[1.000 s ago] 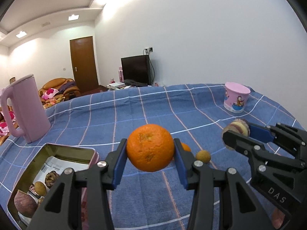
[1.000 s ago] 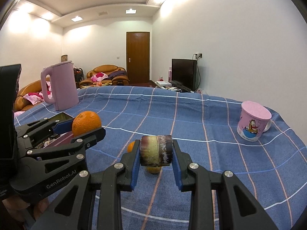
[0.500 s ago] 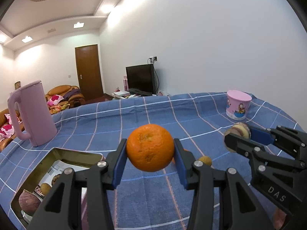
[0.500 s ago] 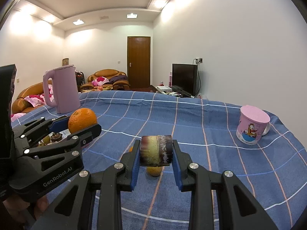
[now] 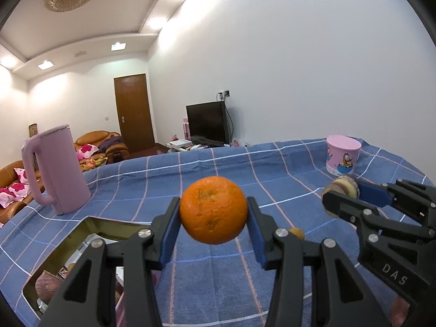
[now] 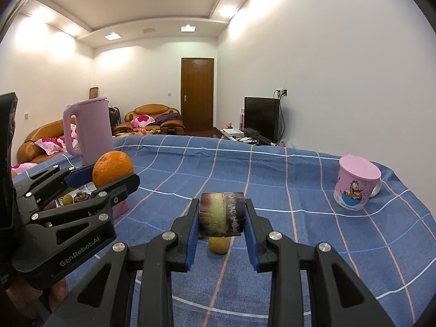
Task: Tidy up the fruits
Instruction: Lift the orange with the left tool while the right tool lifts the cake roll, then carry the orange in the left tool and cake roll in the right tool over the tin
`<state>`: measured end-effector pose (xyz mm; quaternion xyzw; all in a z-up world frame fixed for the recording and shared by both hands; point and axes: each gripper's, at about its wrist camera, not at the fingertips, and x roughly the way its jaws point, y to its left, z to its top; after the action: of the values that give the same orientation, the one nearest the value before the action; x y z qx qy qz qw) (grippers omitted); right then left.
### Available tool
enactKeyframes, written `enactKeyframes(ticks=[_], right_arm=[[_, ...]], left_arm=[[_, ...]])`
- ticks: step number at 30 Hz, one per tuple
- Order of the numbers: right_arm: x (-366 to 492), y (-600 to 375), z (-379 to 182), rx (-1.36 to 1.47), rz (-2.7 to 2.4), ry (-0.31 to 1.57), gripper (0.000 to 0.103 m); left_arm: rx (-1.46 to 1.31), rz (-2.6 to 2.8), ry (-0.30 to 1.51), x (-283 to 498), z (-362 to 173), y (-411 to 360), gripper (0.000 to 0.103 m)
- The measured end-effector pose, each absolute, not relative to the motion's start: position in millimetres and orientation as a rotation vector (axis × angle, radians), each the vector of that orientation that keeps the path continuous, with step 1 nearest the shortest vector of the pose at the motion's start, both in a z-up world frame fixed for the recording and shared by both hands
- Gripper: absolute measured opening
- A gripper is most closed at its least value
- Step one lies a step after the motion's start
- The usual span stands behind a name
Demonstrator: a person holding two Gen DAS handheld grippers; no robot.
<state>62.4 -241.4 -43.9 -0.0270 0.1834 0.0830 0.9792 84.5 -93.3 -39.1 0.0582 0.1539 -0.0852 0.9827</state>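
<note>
My left gripper (image 5: 213, 219) is shut on an orange (image 5: 213, 209) and holds it above the blue checked tablecloth, just right of a gold metal tin (image 5: 90, 224) that holds several fruits. It also shows in the right wrist view (image 6: 109, 175). My right gripper (image 6: 221, 219) is shut on a short piece of sugarcane (image 6: 221, 214), purple and yellow, held above the cloth; it shows at the right of the left wrist view (image 5: 340, 190). A small yellow-brown round fruit (image 6: 218, 244) lies on the cloth below the sugarcane.
A tall pink jug (image 5: 55, 171) stands behind the tin at the left. A pink cartoon cup (image 6: 354, 186) stands at the far right of the table. The blue cloth (image 5: 218, 169) stretches back to the far edge; beyond are a sofa, door and TV.
Both grippers have risen and tilted up with their fruit still held. The tin has slid lower in the left wrist view, and a small orange fruit is now hidden.
</note>
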Motion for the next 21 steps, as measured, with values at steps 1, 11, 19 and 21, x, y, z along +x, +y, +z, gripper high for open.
enactKeyframes(ticks=[1, 11, 19, 21], right_arm=[[62.0, -241.3, -43.8, -0.055, 0.167, 0.367, 0.032], [58.4, -235.1, -43.7, -0.066, 0.195, 0.368, 0.032], [62.8, -227.7, -45.6, -0.078, 0.198, 0.391, 0.032], [63.5, -224.7, -46.2, -0.08, 0.2, 0.396, 0.032]], left_arm=[[0.116, -0.168, 0.307, 84.0, -38.8, -92.6, 0.048], [0.104, -0.148, 0.326, 82.4, -39.1, -86.6, 0.048], [0.089, -0.148, 0.355, 83.1, -41.1, -78.2, 0.048], [0.095, -0.142, 0.362, 82.4, -41.5, -76.7, 0.048]])
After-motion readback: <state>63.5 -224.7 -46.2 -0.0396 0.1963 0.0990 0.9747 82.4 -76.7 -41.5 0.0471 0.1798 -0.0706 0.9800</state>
